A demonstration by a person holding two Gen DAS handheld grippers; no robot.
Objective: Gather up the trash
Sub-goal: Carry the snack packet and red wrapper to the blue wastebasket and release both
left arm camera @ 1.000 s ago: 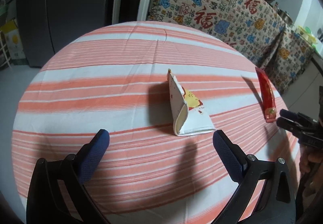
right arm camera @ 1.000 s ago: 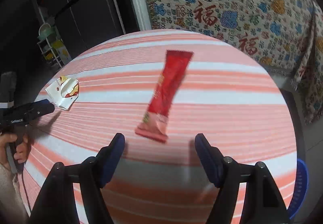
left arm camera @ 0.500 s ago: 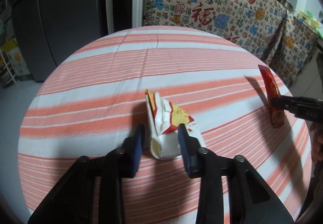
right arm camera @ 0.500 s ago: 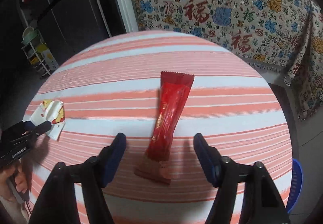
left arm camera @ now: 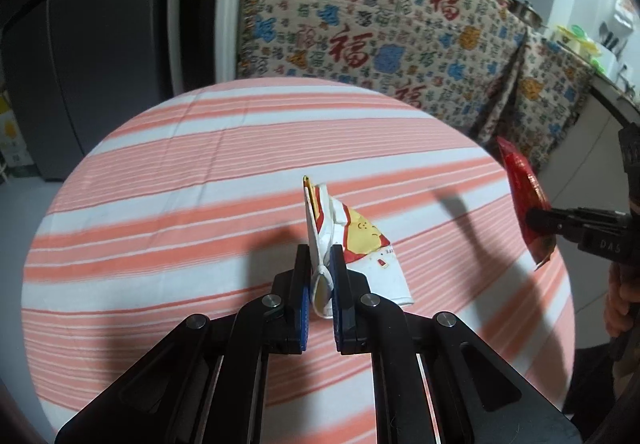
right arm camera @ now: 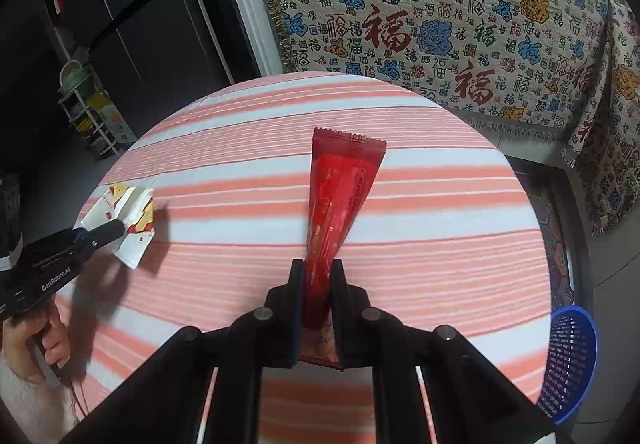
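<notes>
**Both wrappers pinched**

My left gripper [left arm camera: 320, 276] clamps the crumpled white wrapper [left arm camera: 352, 244] above the striped tablecloth [left arm camera: 180, 204]. At the right edge I see my right gripper [left arm camera: 536, 220] pinching the red wrapper [left arm camera: 520, 180].

Large red 福 characters repeating across the patterned cloth [right arm camera: 460, 28], "GenRobot.AI" showing on the left gripper [right arm camera: 116, 230] body, letters "DAS" reading on the right gripper [left arm camera: 534, 218] body

Left claw [left arm camera: 320, 276] and right claw [right arm camera: 317, 284] — both clamped shut, angled downward.
</notes>
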